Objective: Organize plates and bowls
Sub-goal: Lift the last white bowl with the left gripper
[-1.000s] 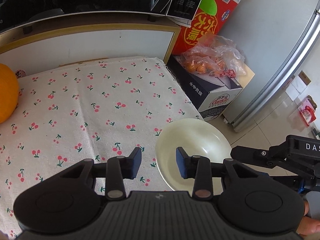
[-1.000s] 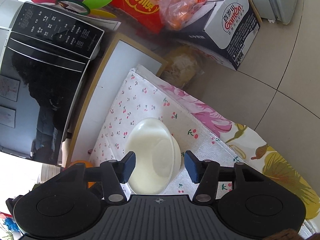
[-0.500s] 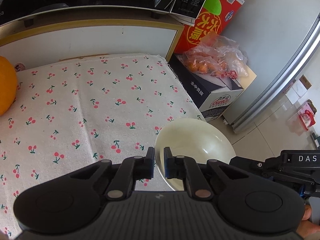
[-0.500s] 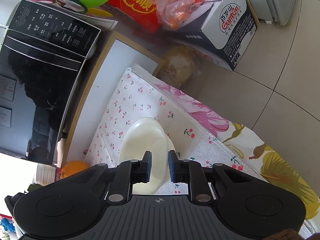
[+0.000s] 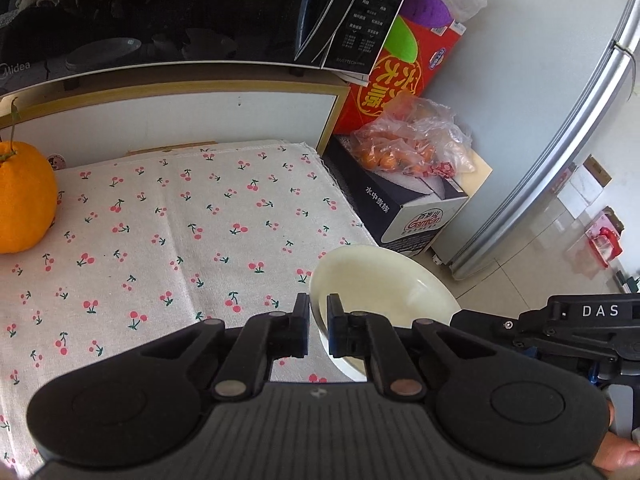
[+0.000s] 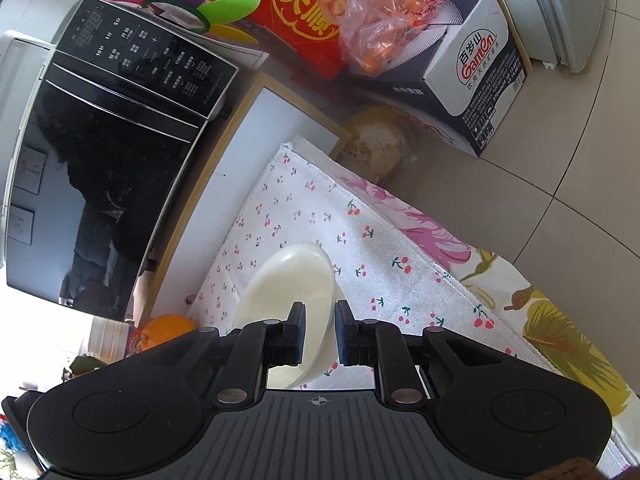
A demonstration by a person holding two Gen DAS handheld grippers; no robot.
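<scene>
A cream bowl point(image 5: 380, 284) is at the right edge of the cherry-print cloth point(image 5: 180, 240). My left gripper point(image 5: 318, 330) is shut on the bowl's near left rim. In the right wrist view the same bowl point(image 6: 292, 284) looks tilted. My right gripper point(image 6: 320, 336) is shut on its rim from the other side. Both grippers hold the one bowl. The right gripper's body point(image 5: 560, 324) shows at the right of the left wrist view.
A large orange fruit point(image 5: 20, 204) sits at the cloth's left. A black microwave point(image 5: 180, 12) stands on the cabinet behind. A carton point(image 5: 404, 208) with a bag of oranges point(image 5: 408, 144), a red box point(image 5: 396, 80) and a fridge point(image 5: 560, 140) are to the right.
Both grippers went from open around the bowl's rim to shut on it. The bowl has shifted slightly and tilted.
</scene>
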